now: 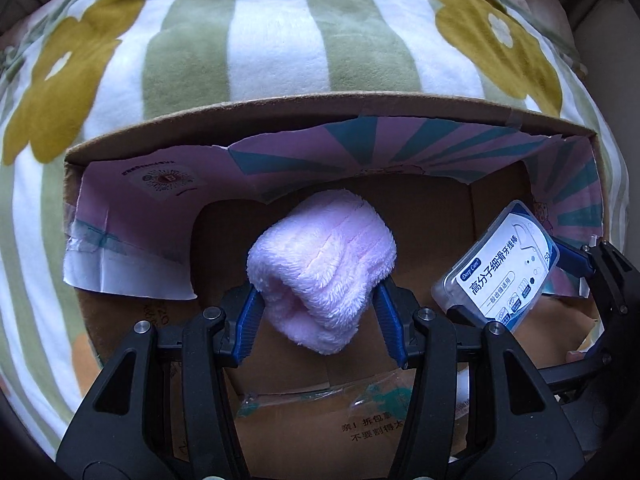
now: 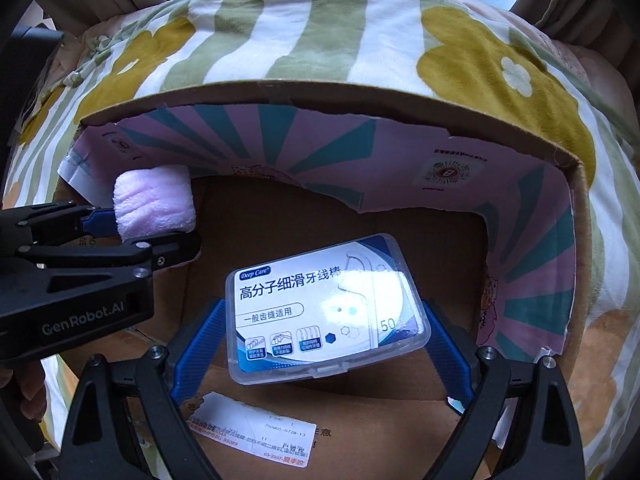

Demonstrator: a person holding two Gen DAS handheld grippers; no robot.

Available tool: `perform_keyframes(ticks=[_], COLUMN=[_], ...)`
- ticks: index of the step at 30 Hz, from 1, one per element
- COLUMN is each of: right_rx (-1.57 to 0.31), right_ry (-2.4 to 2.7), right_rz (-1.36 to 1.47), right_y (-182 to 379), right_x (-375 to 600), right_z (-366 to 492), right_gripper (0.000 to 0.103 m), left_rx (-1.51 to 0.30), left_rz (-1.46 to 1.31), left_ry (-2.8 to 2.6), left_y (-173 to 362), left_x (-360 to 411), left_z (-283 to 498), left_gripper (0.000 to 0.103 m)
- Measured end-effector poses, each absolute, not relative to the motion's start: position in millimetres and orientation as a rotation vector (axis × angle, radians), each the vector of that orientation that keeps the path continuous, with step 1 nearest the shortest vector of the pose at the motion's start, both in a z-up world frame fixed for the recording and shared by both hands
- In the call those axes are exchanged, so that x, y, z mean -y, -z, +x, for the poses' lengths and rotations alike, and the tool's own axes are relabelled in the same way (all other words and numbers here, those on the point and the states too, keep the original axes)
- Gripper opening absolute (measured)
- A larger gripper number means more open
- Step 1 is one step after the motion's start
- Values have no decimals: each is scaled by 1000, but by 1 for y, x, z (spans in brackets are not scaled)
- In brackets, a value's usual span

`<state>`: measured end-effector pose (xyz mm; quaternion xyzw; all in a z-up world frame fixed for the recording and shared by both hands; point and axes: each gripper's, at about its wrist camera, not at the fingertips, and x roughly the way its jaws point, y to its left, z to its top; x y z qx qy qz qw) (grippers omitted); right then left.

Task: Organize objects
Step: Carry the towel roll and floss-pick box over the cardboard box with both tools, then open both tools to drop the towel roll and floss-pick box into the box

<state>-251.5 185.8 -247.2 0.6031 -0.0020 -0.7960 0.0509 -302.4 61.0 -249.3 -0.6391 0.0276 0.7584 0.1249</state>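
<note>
Fluffy pink rolled towel (image 1: pixel 320 276), clear blue-labelled floss-pick box (image 2: pixel 326 306).

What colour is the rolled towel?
Pale pink towel, held in the left gripper; clearest in left wrist view.

One towel (image 1: pixel 322 276), one floss case (image 2: pixel 326 306), one cardboard box (image 1: pixel 304 114).

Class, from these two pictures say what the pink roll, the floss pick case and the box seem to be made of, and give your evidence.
Pink roll: plush fabric, probably microfibre or fleece; fuzzy, matte pile that dents under the left gripper.
Floss pick case: clear hard plastic, glossy; it shows glare and a see-through rim.
Box: brown corrugated cardboard, matte, lined with torn printed paper.
</note>
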Motion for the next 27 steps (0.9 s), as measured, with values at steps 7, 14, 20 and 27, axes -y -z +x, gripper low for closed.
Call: perform_keyframes(ticks=[7, 14, 20, 27], right_rx=[80, -31, -11, -40], right_ry=[2416, 2401, 2401, 2432], right_rz=[1841, 1893, 1877, 1842], right_y=[251, 257, 253, 241], right_x=[-194, -194, -199, -204], right_z=[-251, -240, -233, -227], right_gripper=[94, 99, 100, 100], left_rx=[-152, -123, -89, -57], left_rz=[-1848, -1807, -1819, -1800], left_ry=[-2232, -2189, -2183, -2183], left_y=[246, 236, 236, 230], left_x=[-67, -76, -69, -67], left_z=[-306, -304, -303, -303], left_gripper=[67, 103, 103, 103])
